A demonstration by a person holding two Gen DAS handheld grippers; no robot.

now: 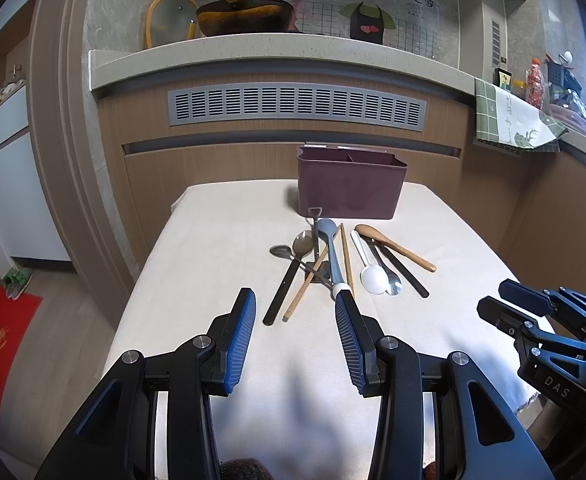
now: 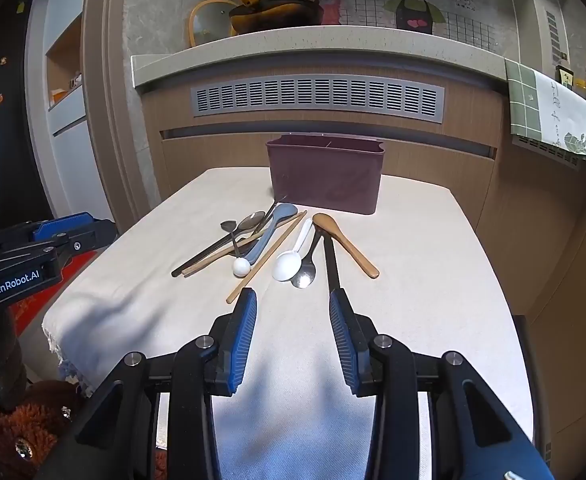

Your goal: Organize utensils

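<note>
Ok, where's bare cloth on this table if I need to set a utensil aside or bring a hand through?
Bare cloth runs along the table's left side, left of the black-handled spoon, and along the right edge past the wooden spoon. The near strip under both open grippers is free too. It is crowded mid-table, where the utensils overlap right up to the purple box.

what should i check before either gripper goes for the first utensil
1. left gripper open and empty: ok
2. right gripper open and empty: ok
3. brown bin upright at the table's far end, top open: ok
4. bin's compartments empty: cannot tell, the inside is hidden
5. white spoon free to lift: ok, it lies on top
6. chopsticks free to lift: not ok, one is crossed under the blue spoon
</note>
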